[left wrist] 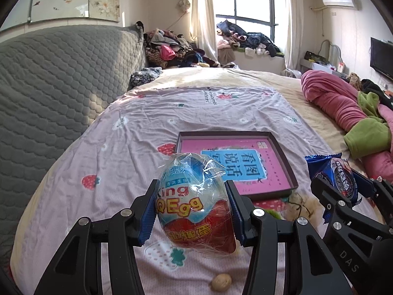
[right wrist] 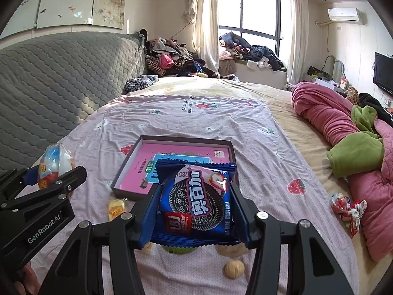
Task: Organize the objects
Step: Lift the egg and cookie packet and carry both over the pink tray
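Observation:
My left gripper [left wrist: 192, 205] is shut on a wrapped chocolate egg [left wrist: 194, 204], held above the pink strawberry sheet. The same egg [right wrist: 55, 166] shows at the left of the right wrist view. My right gripper [right wrist: 196, 206] is shut on a blue cookie packet [right wrist: 196, 204], lifted off the bed; that packet [left wrist: 341, 177] appears at the right in the left wrist view. Ahead of both lies a shallow dark tray [left wrist: 287, 162] with a pink book inside, also the tray [right wrist: 122, 174] just beyond the packet.
A walnut [left wrist: 221, 281] lies on the sheet below the egg, the same walnut [right wrist: 234, 269] under the packet. A yellow candy [right wrist: 116, 209] sits left of the tray, red-wrapped sweets [right wrist: 347, 209] at right. A pink and green blanket [right wrist: 348, 147] is heaped on the right; grey headboard [left wrist: 49, 86] on the left.

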Demonstrator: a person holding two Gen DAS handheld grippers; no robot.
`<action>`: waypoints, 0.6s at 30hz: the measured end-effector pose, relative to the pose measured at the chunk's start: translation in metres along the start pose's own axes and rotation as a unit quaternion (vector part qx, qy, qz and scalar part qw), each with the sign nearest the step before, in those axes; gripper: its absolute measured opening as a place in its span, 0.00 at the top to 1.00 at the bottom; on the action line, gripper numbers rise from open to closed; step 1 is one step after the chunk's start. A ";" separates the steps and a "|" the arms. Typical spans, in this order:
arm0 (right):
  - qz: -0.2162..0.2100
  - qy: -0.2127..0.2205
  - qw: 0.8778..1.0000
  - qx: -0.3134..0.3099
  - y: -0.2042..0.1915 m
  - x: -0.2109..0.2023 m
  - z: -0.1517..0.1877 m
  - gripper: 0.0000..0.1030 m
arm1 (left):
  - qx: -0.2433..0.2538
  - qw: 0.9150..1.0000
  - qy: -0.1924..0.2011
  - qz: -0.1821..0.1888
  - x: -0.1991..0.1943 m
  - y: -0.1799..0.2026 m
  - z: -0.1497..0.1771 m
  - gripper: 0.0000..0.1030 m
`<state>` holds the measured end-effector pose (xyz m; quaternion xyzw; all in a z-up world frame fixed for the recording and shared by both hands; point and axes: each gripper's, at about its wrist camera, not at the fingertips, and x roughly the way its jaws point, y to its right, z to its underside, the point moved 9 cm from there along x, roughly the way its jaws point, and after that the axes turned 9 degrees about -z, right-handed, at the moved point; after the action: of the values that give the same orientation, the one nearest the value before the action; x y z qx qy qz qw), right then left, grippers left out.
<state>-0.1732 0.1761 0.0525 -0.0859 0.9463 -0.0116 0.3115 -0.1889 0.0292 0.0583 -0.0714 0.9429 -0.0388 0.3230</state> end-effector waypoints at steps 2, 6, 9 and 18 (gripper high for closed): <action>0.000 0.000 1.000 -0.002 0.002 0.005 -0.003 0.47 | 0.000 1.000 0.002 0.002 0.008 0.004 -0.006 0.48; 0.003 -0.001 1.000 -0.005 0.010 0.024 -0.014 0.47 | 0.001 1.000 0.000 0.000 0.026 0.011 -0.017 0.48; 0.005 0.000 1.000 -0.004 0.017 0.036 -0.023 0.47 | 0.001 1.000 -0.002 -0.003 0.042 0.015 -0.025 0.48; 0.002 0.001 1.000 -0.010 0.032 0.076 -0.053 0.47 | 0.003 1.000 -0.009 -0.009 0.096 0.023 -0.048 0.48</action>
<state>-0.2694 0.1935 0.0483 -0.0867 0.9470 -0.0018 0.3094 -0.2953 0.0381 0.0352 -0.0791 0.9393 -0.0439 0.3309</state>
